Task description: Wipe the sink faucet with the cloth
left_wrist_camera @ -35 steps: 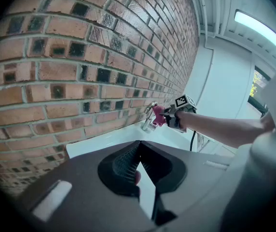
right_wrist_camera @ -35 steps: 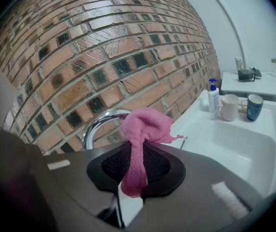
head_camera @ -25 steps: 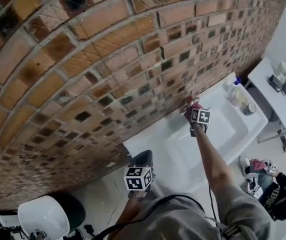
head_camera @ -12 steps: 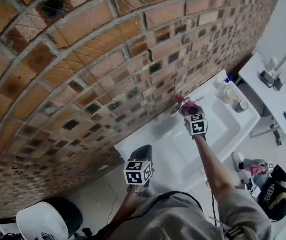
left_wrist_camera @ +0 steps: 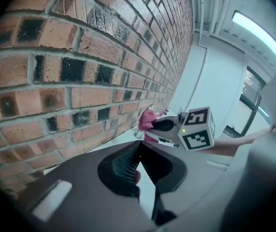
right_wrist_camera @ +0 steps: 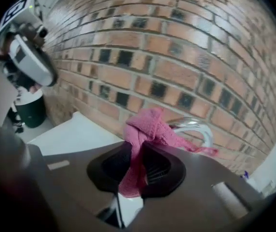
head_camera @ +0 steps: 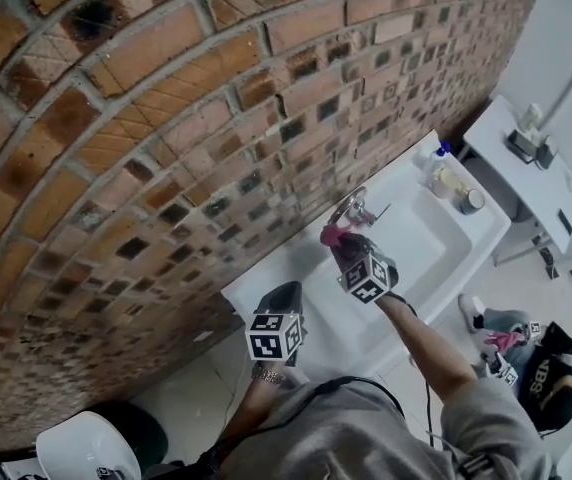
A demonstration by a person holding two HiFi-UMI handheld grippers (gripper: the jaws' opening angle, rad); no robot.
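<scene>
Head view, left to right: a brick wall [head_camera: 166, 118] fills the left and far side of the scene, with a white sink [head_camera: 436, 258] set against its foot. The left gripper [head_camera: 284, 303] hangs over the sink's near left corner, well apart from the faucet; in the left gripper view its jaws are pressed together at the tips, with nothing pinched between them. To its right, the right gripper [head_camera: 340, 246] points toward the wall, its jaws pinching a pink cloth [head_camera: 330, 235]. In the right gripper view the cloth's bunched end rises beyond the jaws, at the left side of the curved chrome faucet [head_camera: 352, 206]; contact between them cannot be confirmed. Bottles [head_camera: 448, 178] stand on the sink's far right corner.
</scene>
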